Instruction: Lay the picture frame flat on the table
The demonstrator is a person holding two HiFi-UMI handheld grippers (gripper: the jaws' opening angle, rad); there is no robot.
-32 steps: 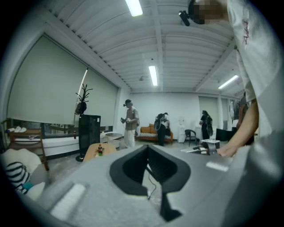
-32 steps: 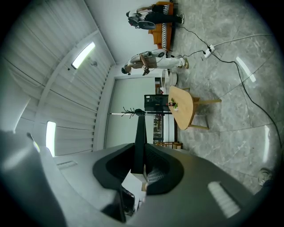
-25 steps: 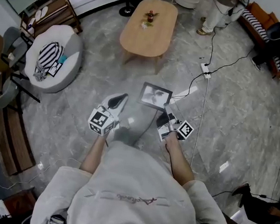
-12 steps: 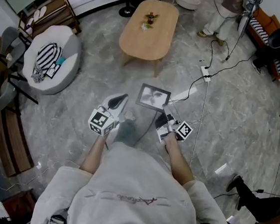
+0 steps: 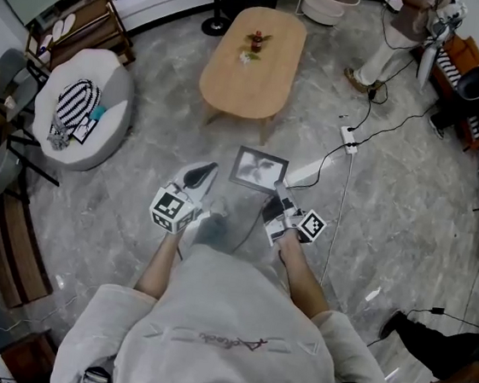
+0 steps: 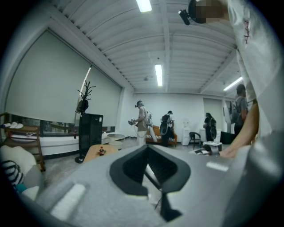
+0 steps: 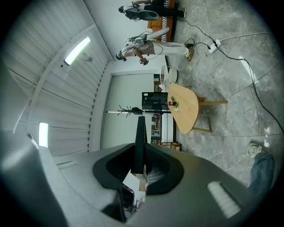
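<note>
Still short of its goal, the frame (image 5: 260, 168) hangs over the grey marble floor (image 5: 393, 204), clamped at its near right corner by the right tool (image 5: 277, 191). Seen from above, its monochrome picture faces up, the panel roughly level and well apart from the wooden table (image 5: 244, 79) ahead. The right gripper view shows the frame edge-on, a dark strip pinched between the two pads. The left tool (image 5: 206, 172) rides near the frame's left edge without touching it. Its jaws meet at the tips and carry nothing. Both tools sit just ahead of the person's grey sweatshirt (image 5: 215, 330).

Set against the view a second ago, the grip is unchanged and the frame keeps the same place between the tools. The table lies slightly lower and larger in the head view, with the bottle (image 5: 257, 37) upright near its far end. A bystander (image 5: 400, 29) at the top right has moved further right, away from the table's end. The white power strip (image 5: 349, 139) and its cables lie on the floor to the right of the frame.
</note>
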